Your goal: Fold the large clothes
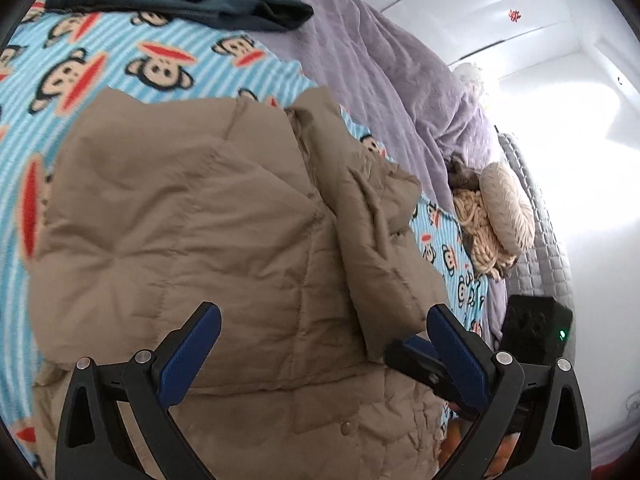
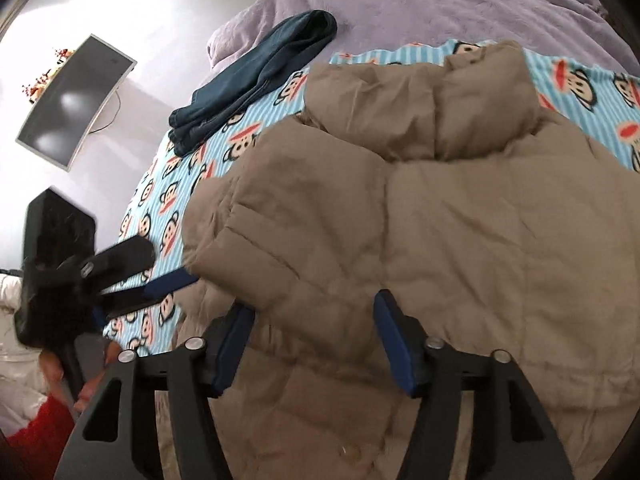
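Your right gripper has its fingers spread with nothing between them, hovering over the near part of the tan puffer jacket. Your left gripper is also spread wide and empty above the same jacket. The jacket lies part-folded on the bed, on the monkey-print blanket, one sleeve laid across its body. Beyond it sit a folded dark teal garment and a lilac blanket. The risk from here: the puffy fill may spring the fold back open, and a shallow pinch could slip off the slick fabric.
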The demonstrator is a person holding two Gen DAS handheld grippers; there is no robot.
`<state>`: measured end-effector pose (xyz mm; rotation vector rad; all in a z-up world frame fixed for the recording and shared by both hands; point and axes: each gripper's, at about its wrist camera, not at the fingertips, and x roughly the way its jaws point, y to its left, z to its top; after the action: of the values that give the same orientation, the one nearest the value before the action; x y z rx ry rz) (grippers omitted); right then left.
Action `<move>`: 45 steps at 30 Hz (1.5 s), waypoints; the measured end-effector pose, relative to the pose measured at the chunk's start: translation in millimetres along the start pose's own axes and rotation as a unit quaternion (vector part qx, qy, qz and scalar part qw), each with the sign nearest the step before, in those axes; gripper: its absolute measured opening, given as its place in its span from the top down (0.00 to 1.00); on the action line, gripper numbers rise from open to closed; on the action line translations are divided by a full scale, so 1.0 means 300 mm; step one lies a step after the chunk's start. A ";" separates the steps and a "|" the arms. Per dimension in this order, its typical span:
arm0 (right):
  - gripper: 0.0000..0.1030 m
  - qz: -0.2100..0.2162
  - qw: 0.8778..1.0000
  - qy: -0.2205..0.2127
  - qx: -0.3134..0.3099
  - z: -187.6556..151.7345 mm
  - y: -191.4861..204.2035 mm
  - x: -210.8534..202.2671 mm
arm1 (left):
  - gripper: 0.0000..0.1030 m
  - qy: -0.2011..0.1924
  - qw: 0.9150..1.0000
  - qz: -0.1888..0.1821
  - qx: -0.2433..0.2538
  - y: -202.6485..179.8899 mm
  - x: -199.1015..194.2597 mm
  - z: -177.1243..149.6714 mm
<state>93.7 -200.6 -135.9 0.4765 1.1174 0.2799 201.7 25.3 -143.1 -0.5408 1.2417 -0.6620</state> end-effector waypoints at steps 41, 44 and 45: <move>0.87 -0.032 0.959 -0.058 0.276 -0.206 -0.701 -0.278 | 0.81 0.004 0.974 0.189 0.123 -0.086 0.006 0.026; 0.86 -0.052 0.966 -0.043 0.248 -0.187 -0.664 -0.284 | 0.81 0.009 0.959 0.238 0.153 -0.123 0.136 0.035; 0.83 -0.056 0.969 -0.036 0.239 -0.179 -0.652 -0.287 | 0.81 0.011 0.952 0.258 0.165 -0.123 0.182 0.028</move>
<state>4.7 -396.5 -184.5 0.8390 1.1351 -0.1126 213.9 -39.4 -152.1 0.0765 1.1957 -0.4141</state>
